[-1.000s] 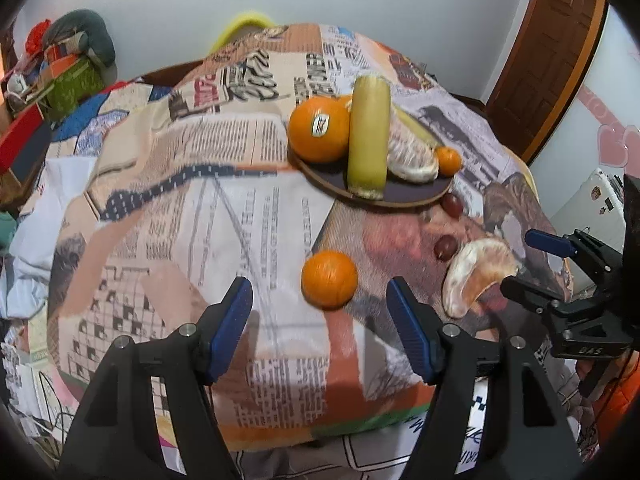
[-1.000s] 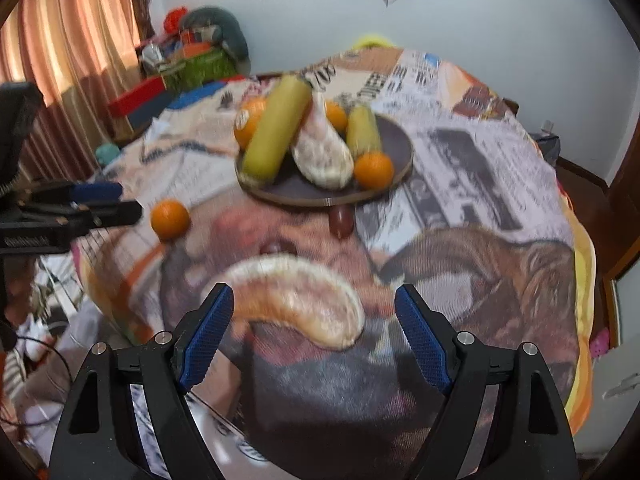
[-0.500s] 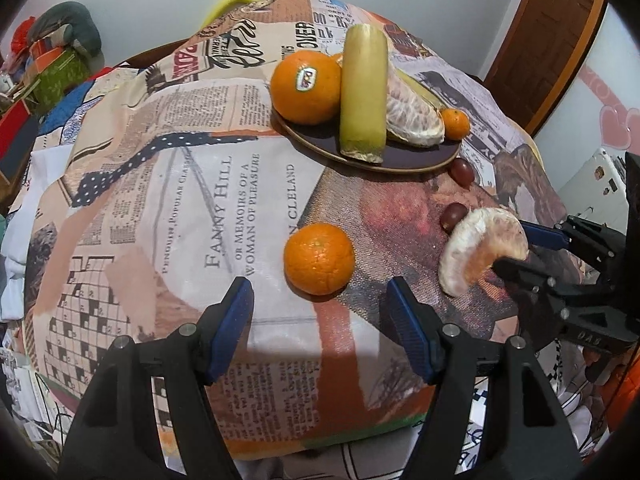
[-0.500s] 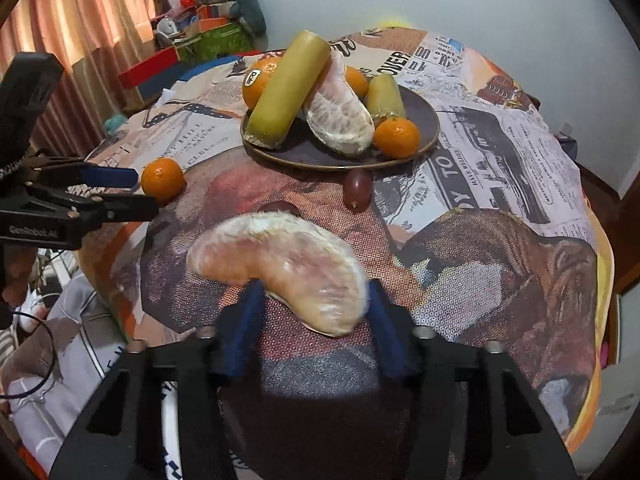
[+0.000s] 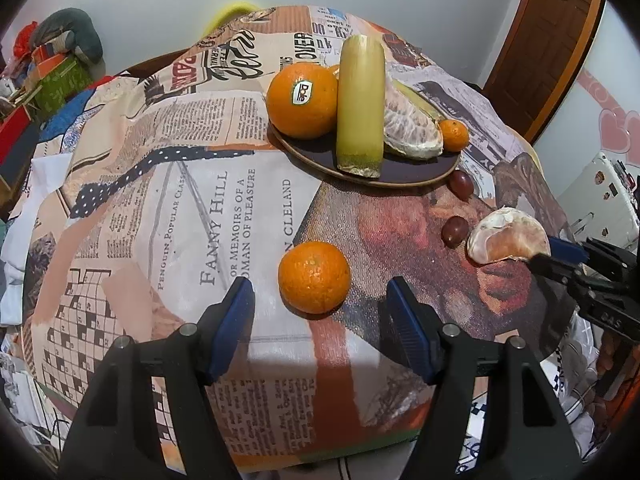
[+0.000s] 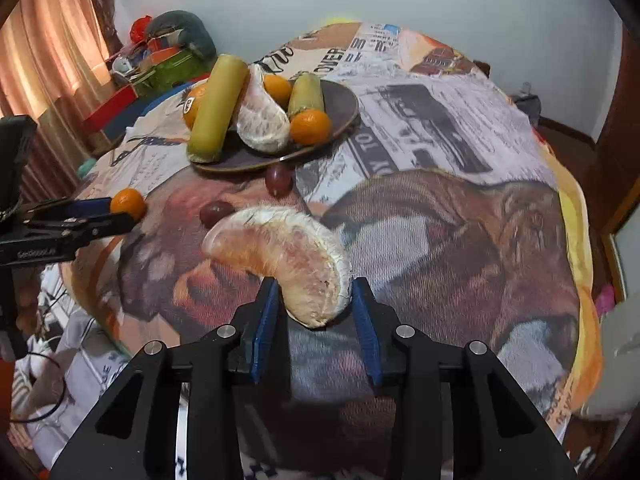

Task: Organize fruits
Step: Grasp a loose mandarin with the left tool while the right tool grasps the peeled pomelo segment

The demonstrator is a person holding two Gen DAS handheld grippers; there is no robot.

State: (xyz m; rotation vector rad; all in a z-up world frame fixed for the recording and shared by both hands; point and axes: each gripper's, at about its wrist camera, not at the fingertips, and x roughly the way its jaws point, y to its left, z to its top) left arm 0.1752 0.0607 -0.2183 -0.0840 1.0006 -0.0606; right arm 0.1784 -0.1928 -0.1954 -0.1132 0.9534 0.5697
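Pinching pomelo segment (image 6: 288, 256), right hand-held gripper (image 6: 314, 312) angled downward

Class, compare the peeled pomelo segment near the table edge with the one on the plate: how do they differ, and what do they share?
The near pomelo segment is off the plate, pinched at one end by the right hand-held gripper, whose jaws have just been closing; the plate's pomelo segment lies free on the plate. The near one looks pinkish-orange; the plate's looks paler, whitish. The near one has nothing beside it; the other is wedged between other fruit. Both are peeled, crescent-shaped wedges.
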